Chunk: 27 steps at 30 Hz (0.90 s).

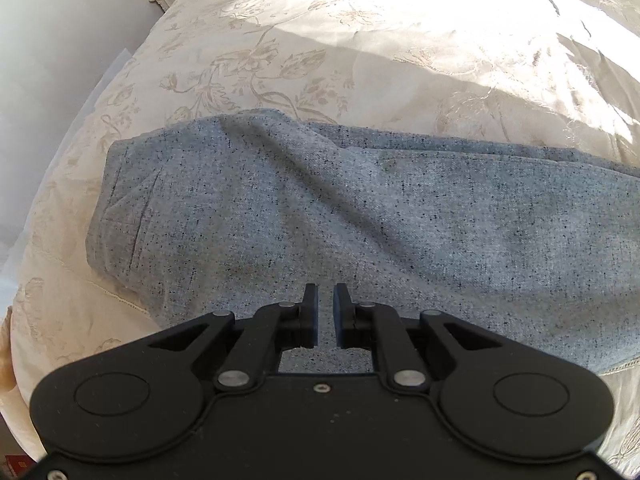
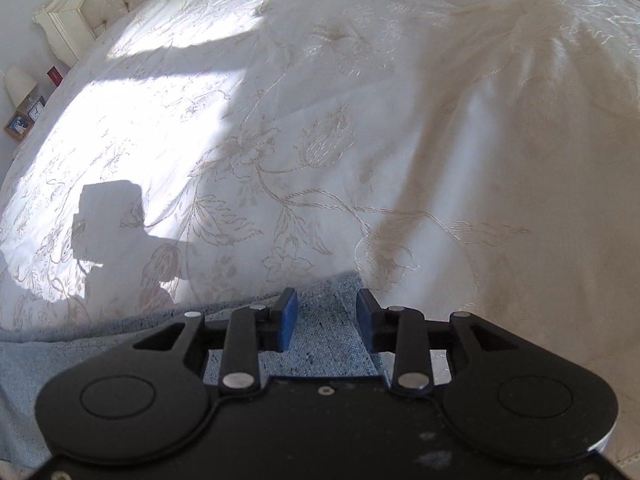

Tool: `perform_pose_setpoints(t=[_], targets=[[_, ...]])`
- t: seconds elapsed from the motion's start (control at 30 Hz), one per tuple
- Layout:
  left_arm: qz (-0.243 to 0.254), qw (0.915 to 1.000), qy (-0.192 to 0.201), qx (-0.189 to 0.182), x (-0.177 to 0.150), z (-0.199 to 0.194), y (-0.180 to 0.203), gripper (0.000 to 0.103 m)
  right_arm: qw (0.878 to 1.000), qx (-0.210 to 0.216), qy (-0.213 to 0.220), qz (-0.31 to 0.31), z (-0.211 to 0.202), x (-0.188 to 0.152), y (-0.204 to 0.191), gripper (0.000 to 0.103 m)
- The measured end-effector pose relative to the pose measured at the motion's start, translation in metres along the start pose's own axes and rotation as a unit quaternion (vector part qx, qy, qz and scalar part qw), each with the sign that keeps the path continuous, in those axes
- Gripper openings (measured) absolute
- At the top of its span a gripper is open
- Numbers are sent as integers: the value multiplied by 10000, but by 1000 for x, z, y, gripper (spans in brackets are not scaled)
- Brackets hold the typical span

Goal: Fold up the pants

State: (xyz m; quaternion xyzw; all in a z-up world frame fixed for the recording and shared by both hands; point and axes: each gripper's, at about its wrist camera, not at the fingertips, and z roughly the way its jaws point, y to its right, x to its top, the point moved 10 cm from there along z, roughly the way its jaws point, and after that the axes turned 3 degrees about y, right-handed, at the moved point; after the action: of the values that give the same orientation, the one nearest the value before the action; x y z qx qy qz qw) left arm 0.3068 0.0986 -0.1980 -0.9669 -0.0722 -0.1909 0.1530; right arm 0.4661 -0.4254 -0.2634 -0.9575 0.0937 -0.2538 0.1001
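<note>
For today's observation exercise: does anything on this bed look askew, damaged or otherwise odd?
Nothing looks damaged or spilled. The grey pants lie on the bedspread with a long diagonal crease across the fabric, so they are not fully smoothed. The left gripper hovers above them.

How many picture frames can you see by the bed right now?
1: a wooden picture frame sits beside the lamp at the headboard end, also visible in the left view. Others may be hidden.
</note>
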Motion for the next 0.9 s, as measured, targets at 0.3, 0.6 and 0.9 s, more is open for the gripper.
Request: perform_pose_setpoints(t=[0.3,0.6,0.9], targets=[[37,9999,100,124,21,19,-21,18,9984,-394,362,197,-4,13,5,3],[311,9987,404,26,75,68,-25,19,9954,-897,287,163,15,0,9,3],[-10,10000,41,-85,109,131,-32,20,9928,-1120,253,345,28,-4,18,3]])
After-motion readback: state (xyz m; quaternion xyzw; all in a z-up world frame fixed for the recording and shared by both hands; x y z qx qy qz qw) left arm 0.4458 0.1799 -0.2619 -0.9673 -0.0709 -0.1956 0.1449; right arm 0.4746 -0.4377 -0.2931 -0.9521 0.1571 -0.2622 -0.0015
